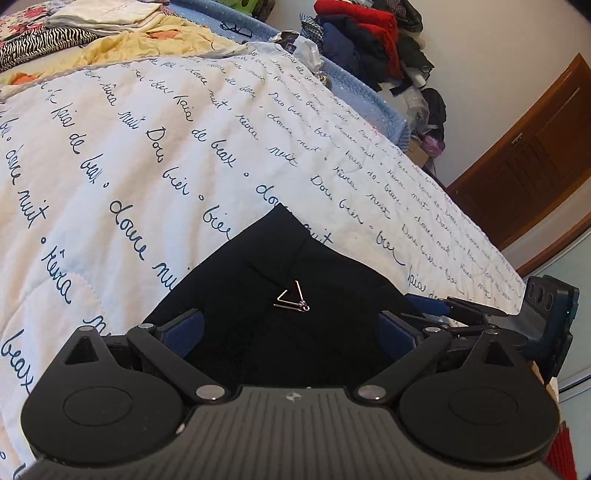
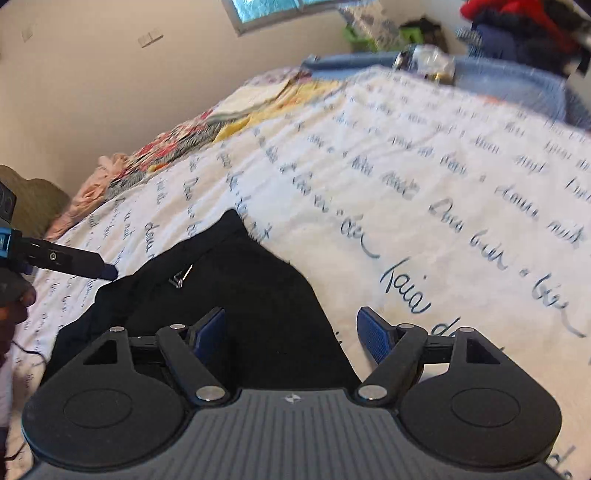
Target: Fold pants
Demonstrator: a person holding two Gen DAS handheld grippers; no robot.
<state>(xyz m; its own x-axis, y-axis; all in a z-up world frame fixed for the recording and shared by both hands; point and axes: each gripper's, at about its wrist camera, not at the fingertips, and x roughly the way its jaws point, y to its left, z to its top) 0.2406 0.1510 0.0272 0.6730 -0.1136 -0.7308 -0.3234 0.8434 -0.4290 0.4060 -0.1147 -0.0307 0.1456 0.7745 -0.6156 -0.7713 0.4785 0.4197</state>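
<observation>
Right wrist: pants (image 2: 236, 295) lie under left fingers (image 2: 208, 330).

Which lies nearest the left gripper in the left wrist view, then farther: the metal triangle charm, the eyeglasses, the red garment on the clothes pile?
1. Metal triangle charm: on the black pants, just ahead of the left gripper.
2. Eyeglasses: far across the script-printed quilt, on the blue blanket.
3. Red garment: on the clothes pile beyond the bed, upper right.
</observation>
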